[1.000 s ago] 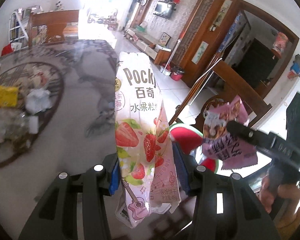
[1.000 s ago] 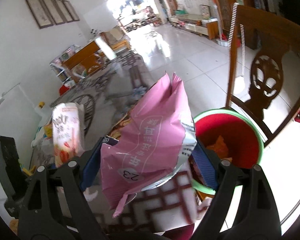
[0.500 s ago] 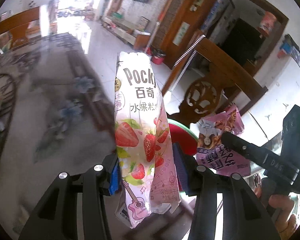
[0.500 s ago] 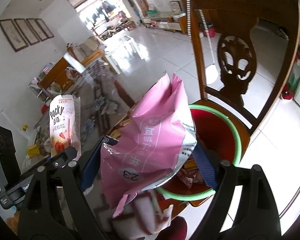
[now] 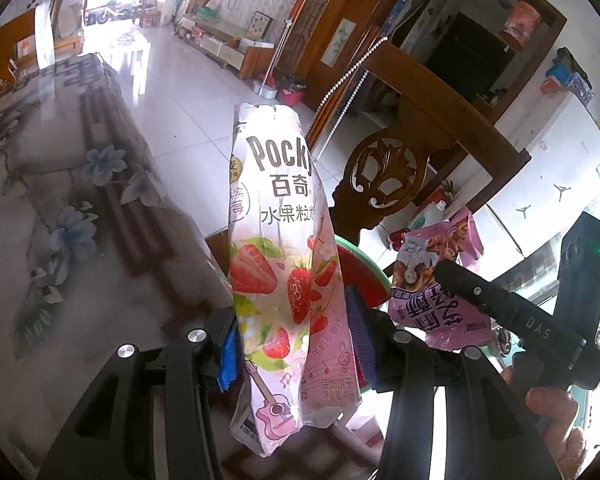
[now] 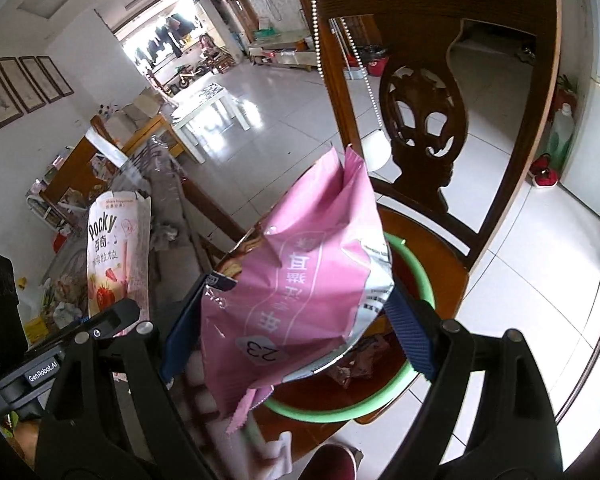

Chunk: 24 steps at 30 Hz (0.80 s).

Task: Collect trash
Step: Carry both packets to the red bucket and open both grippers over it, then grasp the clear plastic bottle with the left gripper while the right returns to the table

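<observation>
Your left claw (image 5: pixel 292 344) grips the Pocky bag (image 5: pixel 280 264); your right claw (image 6: pixel 296 344) clamps the pink bag (image 6: pixel 300 280), bin (image 6: pixel 412 272) at 3 o'clock.

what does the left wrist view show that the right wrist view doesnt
Left wrist only: the printed front of the pink snack bag and a hand on the right gripper.

Right wrist only: trash lying inside the basin, and framed pictures on the wall.

Both: the Pocky wrapper, the pink bag, the carved chair and the green-rimmed red basin on its seat.
</observation>
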Tool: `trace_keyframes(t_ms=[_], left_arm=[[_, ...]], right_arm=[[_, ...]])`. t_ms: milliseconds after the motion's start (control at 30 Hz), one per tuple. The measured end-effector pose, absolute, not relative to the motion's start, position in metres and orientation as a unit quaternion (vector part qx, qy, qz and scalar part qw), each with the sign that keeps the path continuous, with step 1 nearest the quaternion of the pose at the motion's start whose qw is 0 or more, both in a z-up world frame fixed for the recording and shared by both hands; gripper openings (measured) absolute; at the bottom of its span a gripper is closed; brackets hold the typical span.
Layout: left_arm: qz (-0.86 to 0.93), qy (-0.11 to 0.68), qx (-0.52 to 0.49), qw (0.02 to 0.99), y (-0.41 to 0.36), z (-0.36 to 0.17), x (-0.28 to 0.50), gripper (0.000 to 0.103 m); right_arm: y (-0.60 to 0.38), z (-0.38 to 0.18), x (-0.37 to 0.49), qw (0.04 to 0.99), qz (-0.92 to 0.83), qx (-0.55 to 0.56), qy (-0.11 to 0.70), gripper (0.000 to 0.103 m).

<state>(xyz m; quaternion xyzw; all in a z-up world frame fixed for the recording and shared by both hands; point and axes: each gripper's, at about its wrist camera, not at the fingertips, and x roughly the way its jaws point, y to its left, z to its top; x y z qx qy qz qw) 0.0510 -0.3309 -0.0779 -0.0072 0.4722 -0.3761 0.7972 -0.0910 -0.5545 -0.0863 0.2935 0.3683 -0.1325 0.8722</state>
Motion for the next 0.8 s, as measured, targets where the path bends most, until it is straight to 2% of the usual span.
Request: trace_keyframes(t_ms=[167,233,300,400,633,800], left_arm=[[-0.383,0.482,-0.007,0.788,-0.338,-0.085,0.054,0.048],[-0.383,0.48,-0.015,0.789,-0.336,-0.085,0.055,0.056],[-0.382,0.475,-0.024,0.792,-0.333,-0.084,0.055,0.072],[-0.374,0.467,-0.038,0.8,-0.325,-0.08,0.055,0.081],[-0.365,0.471,-0.08,0.8,-0.3,-0.076,0.053,0.081],[-0.339,0.467,-0.089,0.812,-0.253,-0.063,0.045,0.081]], right_arm=[[-0.559,-0.093,-0.087,0.868,-0.133,0.3,0.371,0.084],[-0.559,-0.094,-0.085,0.867,-0.135,0.301,0.372,0.085],[-0.56,-0.098,-0.081,0.863,-0.139,0.301,0.381,0.087],[-0.56,-0.099,-0.082,0.86,-0.145,0.302,0.384,0.092],[-0.556,-0.088,-0.088,0.855,-0.144,0.318,0.383,0.093],[-0.524,-0.058,-0.082,0.876,-0.113,0.278,0.378,0.093]])
